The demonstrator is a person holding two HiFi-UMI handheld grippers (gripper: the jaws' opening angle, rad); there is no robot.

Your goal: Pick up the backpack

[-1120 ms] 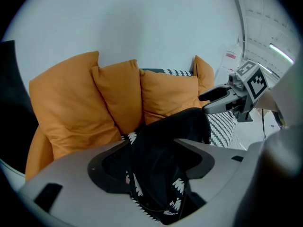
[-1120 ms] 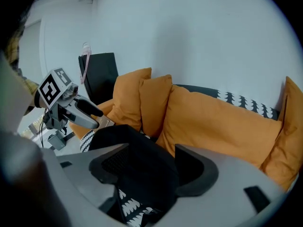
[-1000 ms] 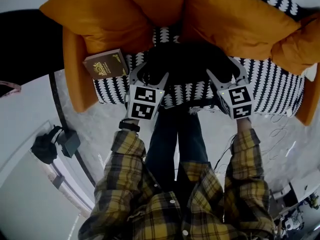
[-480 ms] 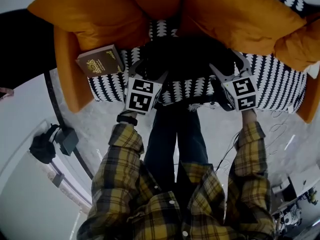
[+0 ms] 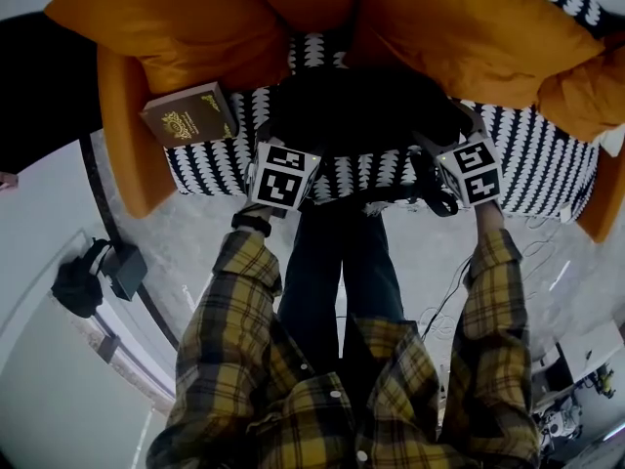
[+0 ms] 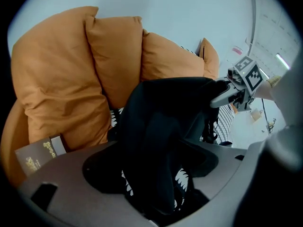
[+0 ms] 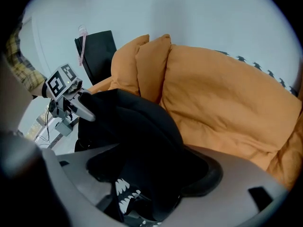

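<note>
Black backpack (image 6: 163, 122) between left claw's (image 6: 156, 174) spread jaws, apparently loose

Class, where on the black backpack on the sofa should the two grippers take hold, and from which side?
I would take the backpack by its two side folds, left gripper on its left, right gripper on its right, both coming down from the front. It slumps against the cushions behind, and a fold stands between each open pair of jaws.

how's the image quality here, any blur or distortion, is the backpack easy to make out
Head view: strong fisheye bend, backpack a near-featureless black mass. Left gripper view: cushions sharp, dark rounded corners. Right gripper view: even light, no glare, backpack folds barely readable.
</note>
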